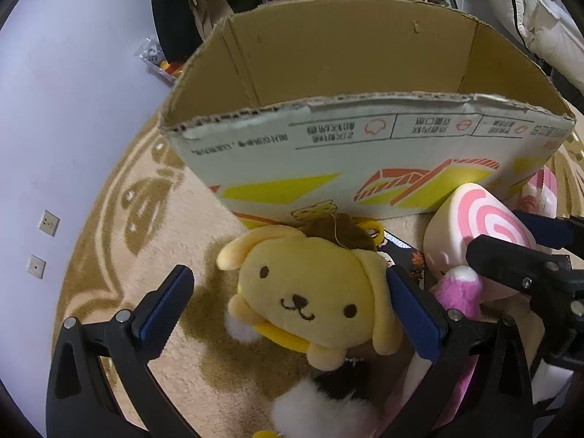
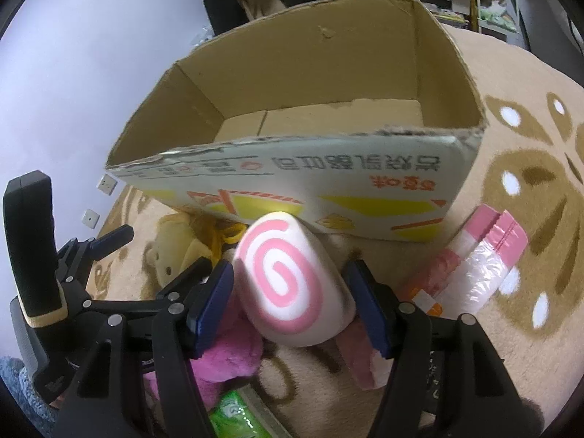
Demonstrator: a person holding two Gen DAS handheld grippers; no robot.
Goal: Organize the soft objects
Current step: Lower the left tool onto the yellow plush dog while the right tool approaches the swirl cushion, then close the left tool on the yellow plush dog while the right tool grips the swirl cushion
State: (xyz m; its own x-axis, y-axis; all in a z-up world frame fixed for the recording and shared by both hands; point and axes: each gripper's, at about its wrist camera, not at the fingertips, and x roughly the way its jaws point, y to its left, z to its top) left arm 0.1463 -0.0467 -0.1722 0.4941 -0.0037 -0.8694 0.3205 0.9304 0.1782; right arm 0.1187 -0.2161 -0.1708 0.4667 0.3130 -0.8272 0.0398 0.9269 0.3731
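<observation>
A yellow dog plush [image 1: 310,292] lies on the rug before an open cardboard box [image 1: 365,153]. My left gripper [image 1: 292,306] is open, its pads on either side of the plush; the right pad touches its ear, the left stands apart. A white squishy toy with a pink spiral [image 2: 288,284] lies right of it, also in the left wrist view [image 1: 474,226]. My right gripper [image 2: 295,310] straddles the spiral toy, jaws close at both its sides; contact is unclear. The box [image 2: 292,84] shows a bare floor inside.
A pink plush [image 2: 226,357], a green packet [image 2: 233,416] and a pink-and-clear plastic bag [image 2: 485,259] lie on the beige patterned rug [image 2: 529,146]. A white wall is at left. Shelves and clutter stand behind the box.
</observation>
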